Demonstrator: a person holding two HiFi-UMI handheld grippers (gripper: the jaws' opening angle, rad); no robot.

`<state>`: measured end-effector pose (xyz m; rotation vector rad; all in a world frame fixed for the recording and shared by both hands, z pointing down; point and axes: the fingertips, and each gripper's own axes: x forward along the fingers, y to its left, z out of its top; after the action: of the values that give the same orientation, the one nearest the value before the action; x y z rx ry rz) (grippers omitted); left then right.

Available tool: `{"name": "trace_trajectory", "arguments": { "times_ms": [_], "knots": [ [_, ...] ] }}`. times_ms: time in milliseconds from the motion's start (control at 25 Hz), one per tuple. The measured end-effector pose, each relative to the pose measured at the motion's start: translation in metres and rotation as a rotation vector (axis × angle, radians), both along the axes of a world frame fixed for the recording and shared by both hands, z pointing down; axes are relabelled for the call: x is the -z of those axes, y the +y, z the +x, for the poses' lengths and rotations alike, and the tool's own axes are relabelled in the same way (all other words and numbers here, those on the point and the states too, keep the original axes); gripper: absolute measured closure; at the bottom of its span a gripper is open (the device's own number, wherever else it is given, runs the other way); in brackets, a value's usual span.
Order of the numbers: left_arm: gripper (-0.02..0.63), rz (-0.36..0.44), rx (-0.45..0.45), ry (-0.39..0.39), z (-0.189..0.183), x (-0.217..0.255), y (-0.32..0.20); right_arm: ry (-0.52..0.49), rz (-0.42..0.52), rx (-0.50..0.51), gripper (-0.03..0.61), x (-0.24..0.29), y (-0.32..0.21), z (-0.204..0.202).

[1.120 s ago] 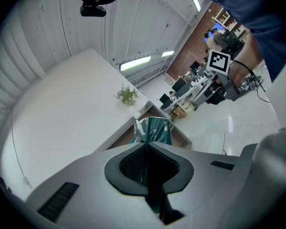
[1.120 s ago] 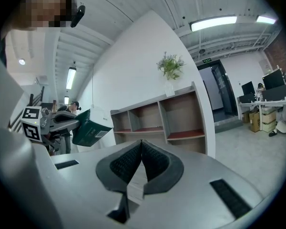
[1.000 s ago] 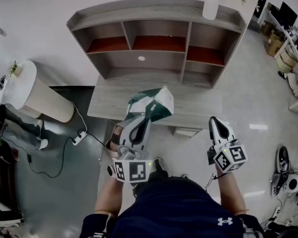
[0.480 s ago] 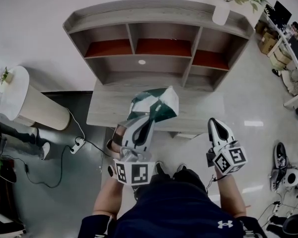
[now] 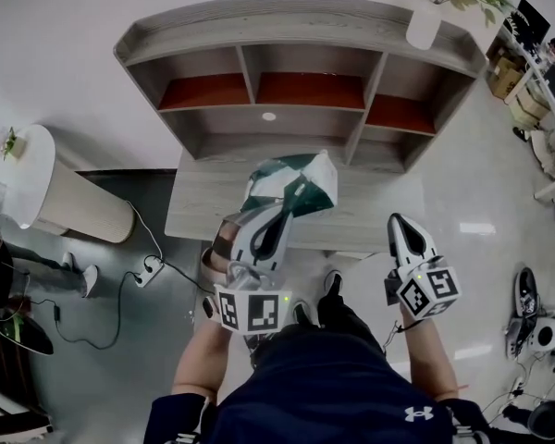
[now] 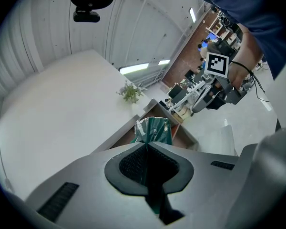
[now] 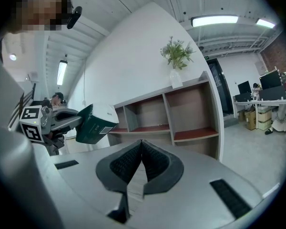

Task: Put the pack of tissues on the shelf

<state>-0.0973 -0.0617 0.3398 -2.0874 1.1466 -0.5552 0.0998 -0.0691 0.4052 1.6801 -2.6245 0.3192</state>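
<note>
The fingers (image 6: pixel 128 165) of the left gripper (image 5: pixel 279 216) are clenched on the pack of tissues (image 5: pixel 292 181), pinching the near end of its green and white wrapper so that most of the pack juts out past the jaw tips. From where I stand, the pack hangs in the air over the front part of the grey wooden desk (image 5: pixel 203 202), short of the shelf (image 5: pixel 287 15) that rises along the desk's back edge, and it touches neither. The gripper points roughly level toward the shelf's open compartments, several of which have red floors. The right gripper (image 5: pixel 399 226) is held out beside the left one, well apart from the pack, level with the desk's front edge; its jaws are pressed together at the tips with nothing between them. A plant in a white vase (image 5: pixel 425 18) stands on the right end of the shelf's top board. On the floor to the left of the desk lies a white power strip (image 5: pixel 149 264) with its cable trailing off, and a pair of shoes (image 5: pixel 527 296) sits far to the right.
</note>
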Motion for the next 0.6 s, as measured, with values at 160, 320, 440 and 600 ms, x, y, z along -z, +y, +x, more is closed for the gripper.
{"name": "trace_trajectory", "arguments": {
  "times_ms": [160, 320, 440, 600],
  "knots": [
    [0.591, 0.019, 0.006, -0.02, 0.005, 0.005, -0.024, -0.014, 0.005, 0.015, 0.566, 0.002, -0.026, 0.001],
    [0.591, 0.024, 0.018, -0.027, 0.014, 0.006, -0.046, -0.014, 0.001, 0.031, 0.566, 0.001, -0.05, 0.008],
    [0.591, 0.039, 0.029, -0.04, 0.022, 0.007, -0.066, -0.021, 0.006, 0.041, 0.566, 0.001, -0.071, 0.014],
    [0.591, 0.046, 0.047, -0.055, 0.038, 0.008, -0.105, -0.031, -0.009, 0.063, 0.566, 0.0, -0.108, 0.03]
  ]
}}
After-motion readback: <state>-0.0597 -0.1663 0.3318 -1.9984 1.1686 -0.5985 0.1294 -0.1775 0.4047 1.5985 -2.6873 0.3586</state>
